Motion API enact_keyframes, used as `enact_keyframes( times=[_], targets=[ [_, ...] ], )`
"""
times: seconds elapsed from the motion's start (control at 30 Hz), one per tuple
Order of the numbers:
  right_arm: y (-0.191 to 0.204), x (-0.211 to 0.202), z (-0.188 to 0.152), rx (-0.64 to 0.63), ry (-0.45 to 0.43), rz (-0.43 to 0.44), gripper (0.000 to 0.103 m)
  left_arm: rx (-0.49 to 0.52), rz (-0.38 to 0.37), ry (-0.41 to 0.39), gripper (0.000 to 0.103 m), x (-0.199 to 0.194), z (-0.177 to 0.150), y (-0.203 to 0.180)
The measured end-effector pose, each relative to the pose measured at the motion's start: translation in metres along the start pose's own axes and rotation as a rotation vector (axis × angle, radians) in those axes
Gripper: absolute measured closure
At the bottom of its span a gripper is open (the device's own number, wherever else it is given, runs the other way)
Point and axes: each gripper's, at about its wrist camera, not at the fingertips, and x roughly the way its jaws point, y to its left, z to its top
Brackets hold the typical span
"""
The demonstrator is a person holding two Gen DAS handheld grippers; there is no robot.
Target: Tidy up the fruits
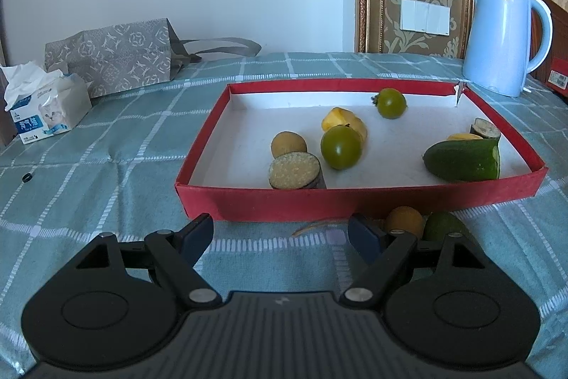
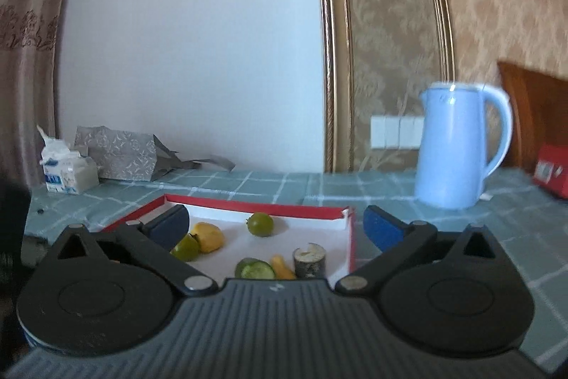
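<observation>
Left wrist view: low over the checked tablecloth (image 1: 106, 166), close to the near wall of the red tray (image 1: 355, 201), facing the far wall. Right wrist view: higher, above the tray's (image 2: 349, 247) near right part, tilted toward the same wall, blurred. Shared by both: tray interior, blue kettle (image 1: 497, 41) (image 2: 451, 148) at the far right corner, tissue pack (image 1: 46, 109) (image 2: 67, 169) and grey bag (image 1: 113, 59) (image 2: 120, 155) at the far left.

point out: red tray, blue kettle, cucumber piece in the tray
red tray (image 1: 355, 203): left wrist view, near outer wall.
blue kettle (image 1: 497, 41): left wrist view, middle of body.
cucumber piece (image 1: 461, 158): left wrist view, green skin, right side of tray.
</observation>
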Motion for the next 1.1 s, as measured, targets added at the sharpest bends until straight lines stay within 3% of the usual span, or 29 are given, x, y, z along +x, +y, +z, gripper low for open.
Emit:
enact_keyframes(
  times=[0.23,0.33,0.57,0.83,1.1],
  targets=[
    [-0.011,-0.012,-0.009,0.048,0.041,0.034,0.0,-0.02,-0.003,-0.017,0.02,-0.011,-0.005,0.009],
    [-0.005,-0.009,-0.013,-0.008,0.079,-0.024,0.0,-0.023,-0.018,-0.04,0.02,-0.019,-0.009,0.013],
    [0.004,-0.007,-0.018,-0.046,0.095,-0.036,0.0,-0.051,-0.075,-0.06,0.017,-0.024,-0.01,0.011],
    [-0.032,0.004,-0.018,0.179,0.188,-0.06,0.0,-0.02,-0.178,-0.09,0.016,-0.039,-0.015,-0.012],
    [-0.037,0.0,-0.019,0.187,0.159,-0.091,0.0,0.027,-0.173,-0.106,0.011,-0.042,-0.017,-0.038]
  ],
)
